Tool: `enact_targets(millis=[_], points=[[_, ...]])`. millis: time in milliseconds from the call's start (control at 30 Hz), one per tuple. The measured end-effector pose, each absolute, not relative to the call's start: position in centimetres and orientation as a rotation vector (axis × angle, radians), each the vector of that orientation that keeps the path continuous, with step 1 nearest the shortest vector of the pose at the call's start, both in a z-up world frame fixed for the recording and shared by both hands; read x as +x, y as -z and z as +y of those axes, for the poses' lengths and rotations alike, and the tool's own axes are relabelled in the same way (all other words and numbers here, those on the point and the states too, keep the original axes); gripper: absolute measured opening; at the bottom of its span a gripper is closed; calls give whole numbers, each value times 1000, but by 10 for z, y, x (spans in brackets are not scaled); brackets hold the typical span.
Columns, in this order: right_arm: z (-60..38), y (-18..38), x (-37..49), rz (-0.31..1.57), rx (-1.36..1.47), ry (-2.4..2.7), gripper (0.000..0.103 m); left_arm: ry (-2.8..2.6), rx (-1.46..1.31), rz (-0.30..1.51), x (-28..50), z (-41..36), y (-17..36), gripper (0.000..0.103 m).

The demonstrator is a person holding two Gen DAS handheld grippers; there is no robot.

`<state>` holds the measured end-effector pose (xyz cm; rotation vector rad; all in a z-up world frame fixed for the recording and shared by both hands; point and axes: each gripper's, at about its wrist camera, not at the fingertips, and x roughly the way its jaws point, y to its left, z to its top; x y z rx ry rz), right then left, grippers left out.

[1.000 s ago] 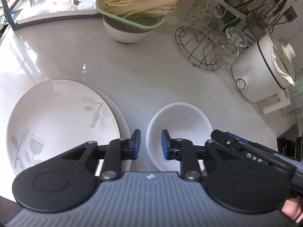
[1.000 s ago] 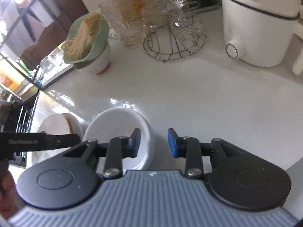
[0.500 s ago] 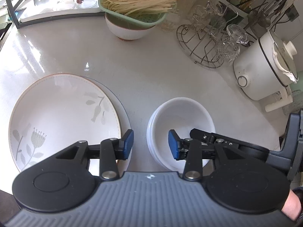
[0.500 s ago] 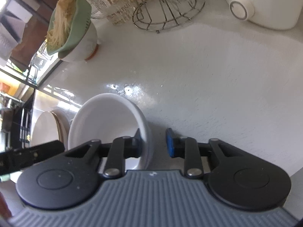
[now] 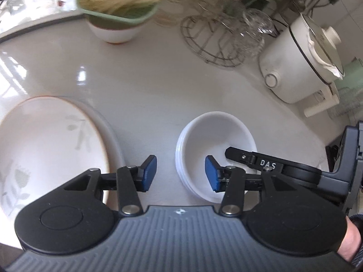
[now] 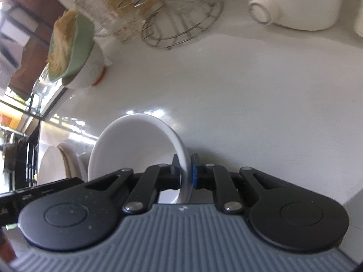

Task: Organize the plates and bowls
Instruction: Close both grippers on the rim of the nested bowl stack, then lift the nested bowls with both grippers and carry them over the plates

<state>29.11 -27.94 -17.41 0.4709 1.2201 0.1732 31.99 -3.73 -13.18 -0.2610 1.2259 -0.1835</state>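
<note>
Left wrist view shows my left gripper (image 5: 180, 173) hovering with its blue-padded fingers spread wide and holding nothing, above the white countertop (image 5: 147, 86). I take the white bowl (image 5: 215, 158) as my landmark: it sits on the counter just under the left gripper's right-hand finger, and its rim shows stacked edges, so it looks like more than one bowl nested together. To the left of the bowl, close but apart, lies a large white plate (image 5: 50, 145) with a faint leaf pattern and a thin orange rim, resting on a second plate beneath it. Beyond the bowl, farther back, stands a wire rack (image 5: 213, 38) holding glassware, and right of that a white electric cooker (image 5: 301, 61). Back and to the left of the bowl, a green basket of pale noodles (image 5: 120, 0) sits on another white bowl. From the bowl's right side, my right gripper (image 6: 186, 174) reaches in, with one finger inside the bowl and one outside. Right wrist view shows those fingers closed narrowly on the bowl's rim (image 6: 183, 158).
</note>
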Motion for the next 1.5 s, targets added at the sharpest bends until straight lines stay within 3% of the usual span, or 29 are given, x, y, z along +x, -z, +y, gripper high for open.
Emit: enact_targets(millis=[533, 900, 967, 1233, 1500], points=[[-335, 177, 275, 1195, 532, -72, 15, 341, -258, 1310, 352, -98, 178, 53], [-337, 180, 276, 1190, 562, -112, 18, 322, -281, 1328, 356, -90, 197, 51], [-338, 182, 276, 1187, 563, -117, 22, 331, -302, 1324, 356, -89, 199, 50], [-332, 183, 278, 1182, 557, -150, 22, 345, -320, 1309, 354, -92, 202, 37], [-338, 185, 279, 1201, 596, -160, 22, 345, -395, 1324, 351, -84, 206, 37]])
